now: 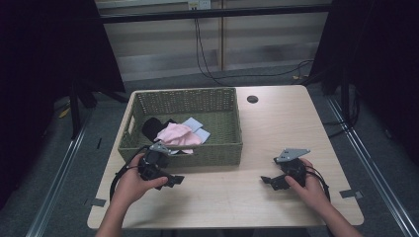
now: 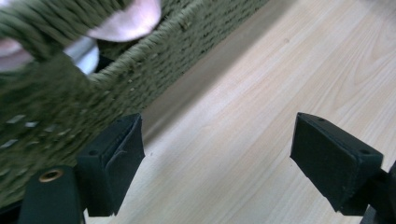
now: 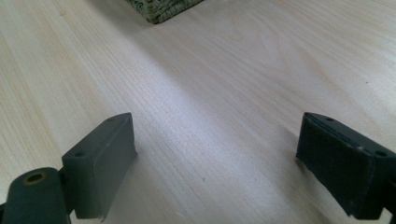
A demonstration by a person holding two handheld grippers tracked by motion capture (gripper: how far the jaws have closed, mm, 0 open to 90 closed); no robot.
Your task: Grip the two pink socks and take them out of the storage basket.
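Fingers of the left gripper (image 1: 174,180) sit by the table's (image 1: 276,128) near edge, just in front of the green woven basket (image 1: 148,101), too small from up high to tell their gap. Pink cloth (image 1: 176,135) lies in the basket on black and pale cloths, which are half covered. Over by the right edge rests the right gripper (image 1: 267,180).

Left gripper view: black flat pads (image 2: 112,163) stand wide apart over bare wood, with the rough basket wall (image 2: 187,37) close by (blurry, cut off).

Right gripper view: pads (image 3: 100,156) are wide apart too, holding nothing, and a basket corner (image 3: 161,8) peeks in.
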